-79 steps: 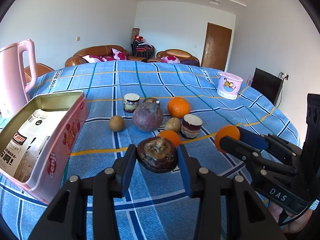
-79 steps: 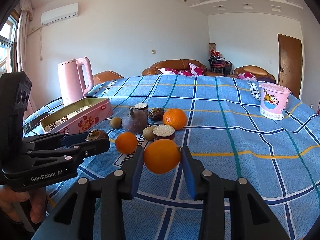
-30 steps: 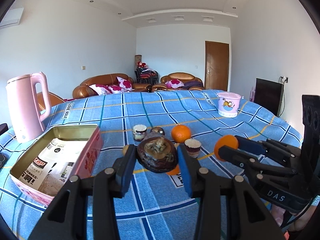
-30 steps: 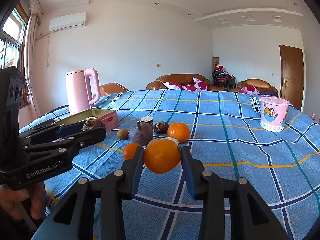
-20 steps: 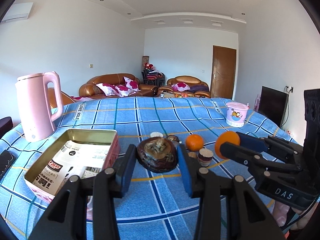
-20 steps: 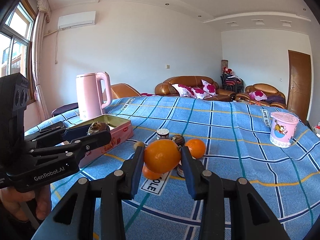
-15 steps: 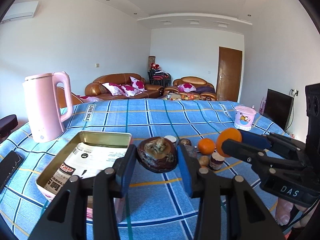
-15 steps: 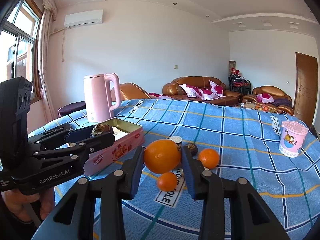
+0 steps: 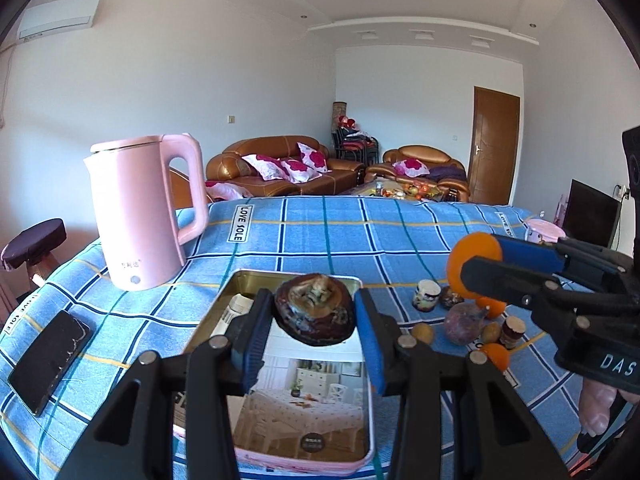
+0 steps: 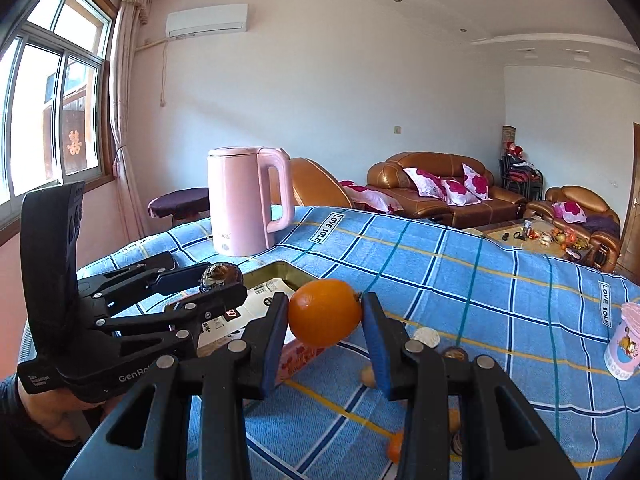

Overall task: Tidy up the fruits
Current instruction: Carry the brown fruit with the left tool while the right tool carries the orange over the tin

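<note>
Left gripper clamped on a dark brown wrinkled fruit, blue pads pressing both its sides; the fruit is off the table, held above the far end of the pink tin. Right gripper clamped on an orange, jaws narrow, pads touching its left and right flanks; it is in the air over the near corner of the tin, tin edge just below it in the right wrist view. Tin is open, gold inside, lined with printed paper showing a furniture photo; text on that paper too small to read. Readable writing: "GenRob" and a small "Data Acquisition System" on the left gripper body as seen from the right wrist, "DAS" on the right gripper body from the left wrist, "LOVE SOLE" tags on the blue checked tablecloth. Pink kettle stands upright left of the tin, small print on its base not legible. Black phone lies flat near the left table edge. Remaining fruits cluster right of the tin, apart from it. Pink cartoon cup sits at the far right.
</note>
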{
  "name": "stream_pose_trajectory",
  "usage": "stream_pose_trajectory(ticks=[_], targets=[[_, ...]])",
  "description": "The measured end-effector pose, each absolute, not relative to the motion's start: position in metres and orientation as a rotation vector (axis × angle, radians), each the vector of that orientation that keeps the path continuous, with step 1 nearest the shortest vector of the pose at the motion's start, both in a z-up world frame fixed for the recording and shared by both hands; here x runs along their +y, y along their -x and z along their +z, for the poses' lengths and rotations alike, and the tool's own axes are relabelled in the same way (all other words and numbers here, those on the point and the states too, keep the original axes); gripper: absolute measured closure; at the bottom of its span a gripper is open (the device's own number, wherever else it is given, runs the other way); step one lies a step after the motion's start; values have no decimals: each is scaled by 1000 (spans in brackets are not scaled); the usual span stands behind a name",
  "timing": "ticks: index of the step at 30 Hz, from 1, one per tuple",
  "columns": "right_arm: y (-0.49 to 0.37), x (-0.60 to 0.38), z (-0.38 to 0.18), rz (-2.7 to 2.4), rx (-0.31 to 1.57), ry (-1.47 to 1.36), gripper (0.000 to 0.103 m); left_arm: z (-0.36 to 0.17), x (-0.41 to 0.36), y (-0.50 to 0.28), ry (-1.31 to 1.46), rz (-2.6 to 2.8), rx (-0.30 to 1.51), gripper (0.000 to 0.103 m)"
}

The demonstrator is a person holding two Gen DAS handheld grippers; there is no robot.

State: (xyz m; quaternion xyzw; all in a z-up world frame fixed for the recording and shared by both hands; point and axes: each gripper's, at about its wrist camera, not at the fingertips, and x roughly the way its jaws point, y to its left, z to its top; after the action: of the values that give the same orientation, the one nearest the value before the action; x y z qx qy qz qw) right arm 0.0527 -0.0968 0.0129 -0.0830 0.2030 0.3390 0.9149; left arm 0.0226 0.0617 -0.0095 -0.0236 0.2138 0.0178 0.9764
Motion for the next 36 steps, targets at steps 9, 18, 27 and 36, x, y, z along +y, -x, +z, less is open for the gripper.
stream_pose_trajectory(ticks=[9,18,27,36], targets=[[-80,-57,-4,726,480,219,63,-20,93,-57,26,87,498,60],[-100,-36,-28,748,544,226,63,-36,105,-74,5,110,576,60],[-111,-20,-38,757,573,245,63,-42,105,-82,-26,114,620,60],[-115,-11,-46,761,593,260,63,-49,106,-91,-44,119,656,60]])
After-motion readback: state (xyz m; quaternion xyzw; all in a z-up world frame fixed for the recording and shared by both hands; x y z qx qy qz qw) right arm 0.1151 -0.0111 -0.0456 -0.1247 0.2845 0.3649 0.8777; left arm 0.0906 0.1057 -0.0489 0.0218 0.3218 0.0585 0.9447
